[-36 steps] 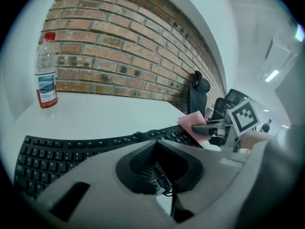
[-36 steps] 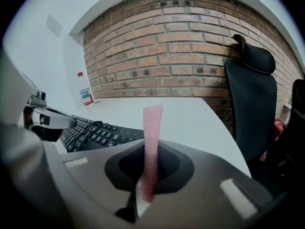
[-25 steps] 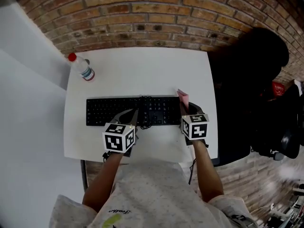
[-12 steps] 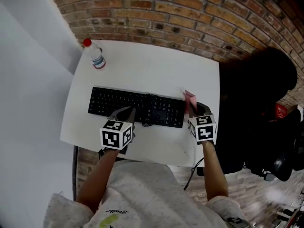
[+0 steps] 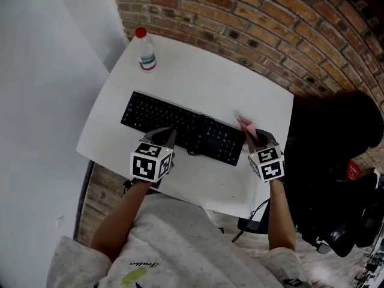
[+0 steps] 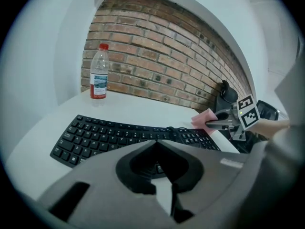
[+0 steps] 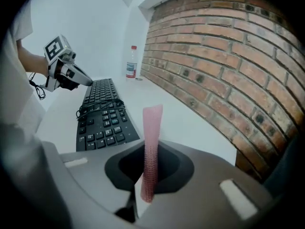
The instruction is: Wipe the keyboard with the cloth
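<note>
Your right gripper (image 5: 256, 136) has its jaws pinching the pink cloth (image 7: 151, 144). In the right gripper view the cloth stands up edge-on between the jaws, and its upper part rises free above them. From the head view, the cloth sits at the right end of the black keyboard (image 5: 180, 128), just over the number keys. I cannot tell if it touches the keys.

Your left gripper (image 5: 167, 138) is at the front edge of the keyboard, near its middle, and points at the keys. Its jaws are pressed together and nothing is between them.

The keyboard lies across the middle of the white bench (image 5: 210, 80), at a slight slant in the head view. A black cable (image 7: 97, 107) lies in loops on the keys, between the letter part and the number part.

A clear plastic bottle (image 5: 145, 50) with a red cap stands upright at the far left corner of the bench, well apart from the keyboard. A brick wall (image 5: 288, 35) runs behind the bench.
</note>
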